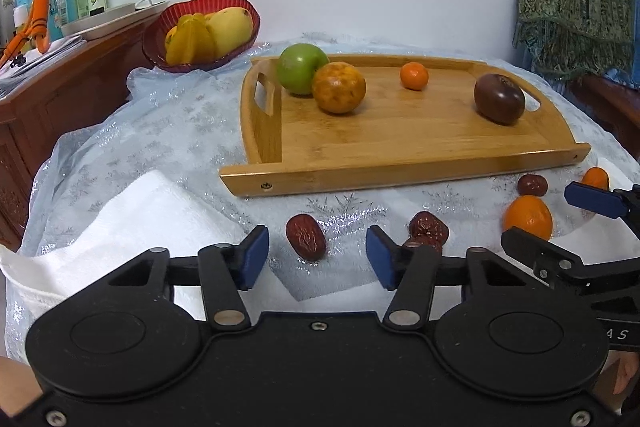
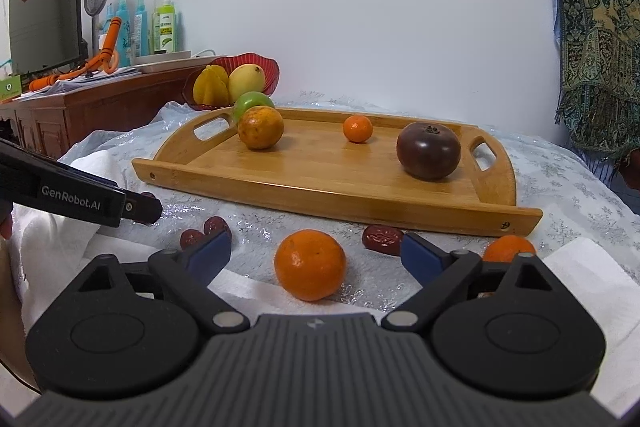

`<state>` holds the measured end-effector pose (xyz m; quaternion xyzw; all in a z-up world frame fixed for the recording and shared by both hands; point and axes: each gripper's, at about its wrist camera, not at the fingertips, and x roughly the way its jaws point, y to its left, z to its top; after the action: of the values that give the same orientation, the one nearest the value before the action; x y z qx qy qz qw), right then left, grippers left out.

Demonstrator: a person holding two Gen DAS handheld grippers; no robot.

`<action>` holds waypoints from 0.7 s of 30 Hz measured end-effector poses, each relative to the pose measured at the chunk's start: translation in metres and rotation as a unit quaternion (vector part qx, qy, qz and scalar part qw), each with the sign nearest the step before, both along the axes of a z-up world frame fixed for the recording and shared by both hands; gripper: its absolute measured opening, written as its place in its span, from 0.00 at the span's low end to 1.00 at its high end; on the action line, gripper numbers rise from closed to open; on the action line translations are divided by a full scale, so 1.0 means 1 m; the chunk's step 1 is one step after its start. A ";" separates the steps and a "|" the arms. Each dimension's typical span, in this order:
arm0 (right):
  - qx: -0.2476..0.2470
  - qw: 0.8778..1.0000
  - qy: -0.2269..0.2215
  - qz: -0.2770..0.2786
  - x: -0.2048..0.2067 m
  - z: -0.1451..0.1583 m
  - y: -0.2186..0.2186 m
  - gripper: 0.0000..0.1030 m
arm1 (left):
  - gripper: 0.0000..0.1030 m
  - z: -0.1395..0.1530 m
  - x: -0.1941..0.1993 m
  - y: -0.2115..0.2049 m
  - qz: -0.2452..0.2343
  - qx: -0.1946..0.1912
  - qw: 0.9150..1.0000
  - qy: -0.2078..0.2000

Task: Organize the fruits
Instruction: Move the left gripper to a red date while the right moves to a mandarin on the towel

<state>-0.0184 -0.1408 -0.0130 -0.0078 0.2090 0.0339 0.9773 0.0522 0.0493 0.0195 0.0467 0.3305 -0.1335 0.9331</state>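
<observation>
The left gripper (image 1: 316, 259) stands released with 1 red date (image 1: 305, 237) lying between its pads, untouched. The right gripper (image 2: 316, 259) gapes wide around an orange (image 2: 310, 265) on the cloth (image 2: 256, 227), not pressing it. On the wooden tray (image 2: 320, 199) sit a green apple (image 1: 300, 67), 2 oranges and a dark fruit (image 2: 428, 150).
</observation>
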 end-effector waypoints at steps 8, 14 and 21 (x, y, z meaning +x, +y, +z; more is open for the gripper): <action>-0.002 1.000 0.006 0.006 0.002 -0.002 0.004 0.83 | 0.46 -0.003 0.003 0.000 0.004 0.002 1.000 0.005; -0.003 1.000 0.012 0.008 0.003 -0.004 0.005 0.79 | 0.45 -0.007 0.006 -0.001 0.011 0.005 1.000 0.010; -0.006 1.000 0.016 0.008 0.004 -0.006 0.006 0.73 | 0.41 -0.011 0.010 -0.001 0.018 0.010 1.000 0.014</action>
<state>-0.0145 -0.1344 -0.0185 -0.0144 0.2250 0.0409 0.9734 0.0618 0.0482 0.0086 0.0487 0.3457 -0.1142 0.9301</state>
